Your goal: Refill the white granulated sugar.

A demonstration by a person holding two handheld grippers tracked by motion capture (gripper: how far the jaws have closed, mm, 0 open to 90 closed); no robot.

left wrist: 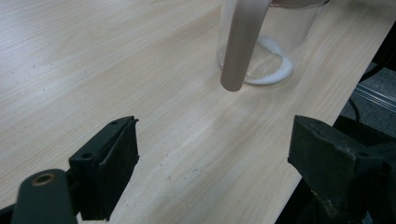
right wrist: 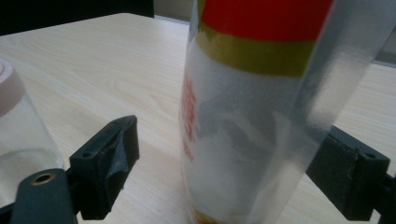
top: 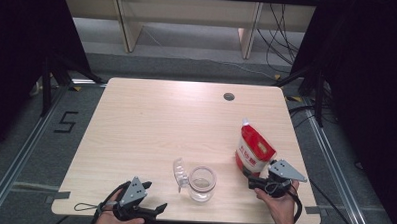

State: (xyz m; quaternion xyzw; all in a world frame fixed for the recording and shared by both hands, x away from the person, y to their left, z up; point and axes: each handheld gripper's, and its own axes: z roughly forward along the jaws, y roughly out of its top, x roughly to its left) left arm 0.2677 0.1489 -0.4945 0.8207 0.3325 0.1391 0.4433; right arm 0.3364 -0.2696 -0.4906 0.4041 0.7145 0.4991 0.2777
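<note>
A: Where is the right gripper (top: 256,183)?

B: Near the desk's (top: 151,120) front-right corner, held in a hand (top: 278,202) that comes in over the front edge. It points at the red and white pouch (top: 254,146), which stands upright close to the right edge.

A: Does it grip the pouch?

B: No. In the right gripper view the pouch (right wrist: 252,116) rises between the two jaws, which are spread wide. The left jaw is clearly apart from it; the pouch's edge overlaps the right jaw, so I cannot tell if they touch.

A: And the left gripper (top: 155,210)?

B: At the front edge, left of the middle, held in the other hand (top: 115,220). Its jaws are wide apart with bare wood between them.

A: What lies ahead of it?

B: A clear glass jar (top: 202,182) near the front edge, between the two grippers. Its hinged lid (top: 180,171) is open, tipped over to the jar's left side. In the left gripper view the jar (left wrist: 275,42) shows a little white stuff at its bottom.
</note>
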